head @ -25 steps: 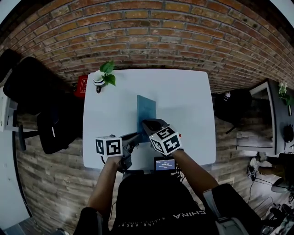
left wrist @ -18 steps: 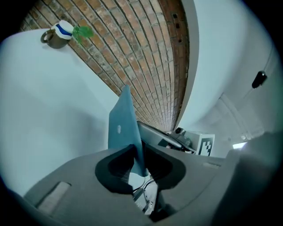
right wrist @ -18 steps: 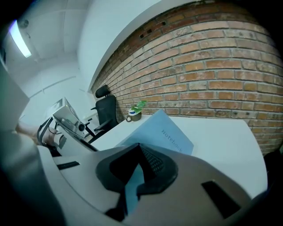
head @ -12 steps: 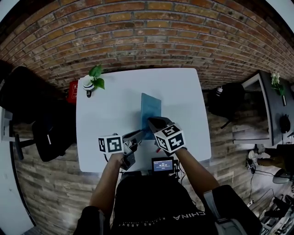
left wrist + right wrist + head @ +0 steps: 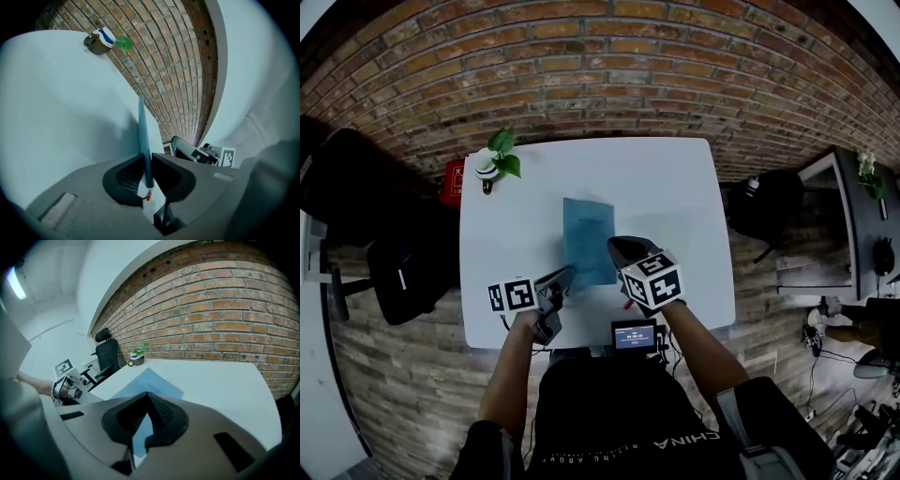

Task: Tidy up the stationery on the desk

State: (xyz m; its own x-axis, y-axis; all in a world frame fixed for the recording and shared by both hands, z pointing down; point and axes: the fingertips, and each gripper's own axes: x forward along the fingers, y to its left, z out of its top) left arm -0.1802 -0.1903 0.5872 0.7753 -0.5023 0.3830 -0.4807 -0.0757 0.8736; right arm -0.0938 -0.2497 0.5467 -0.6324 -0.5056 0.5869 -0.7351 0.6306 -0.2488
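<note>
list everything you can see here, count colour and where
table: 1, white, centre, against the wall
wall: 1, red brick, behind the table
notebook: 1, blue, mid-table
plant: 1, green, potted, table's far left corner
red object: 1, beside that corner
chair: 1, black, left of table
screen: 1, small, dark, table's near edge
left gripper: 1, grey, jaws have just been closing, pinching notebook's edge
right gripper: 1, grey, shut, empty, over notebook

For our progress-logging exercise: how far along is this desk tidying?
Done: little clutter shows on the desk. In hand: left gripper, jaws just closing, grips the blue notebook; right gripper shut, empty. Left: putting the notebook away; no place for it shows.
</note>
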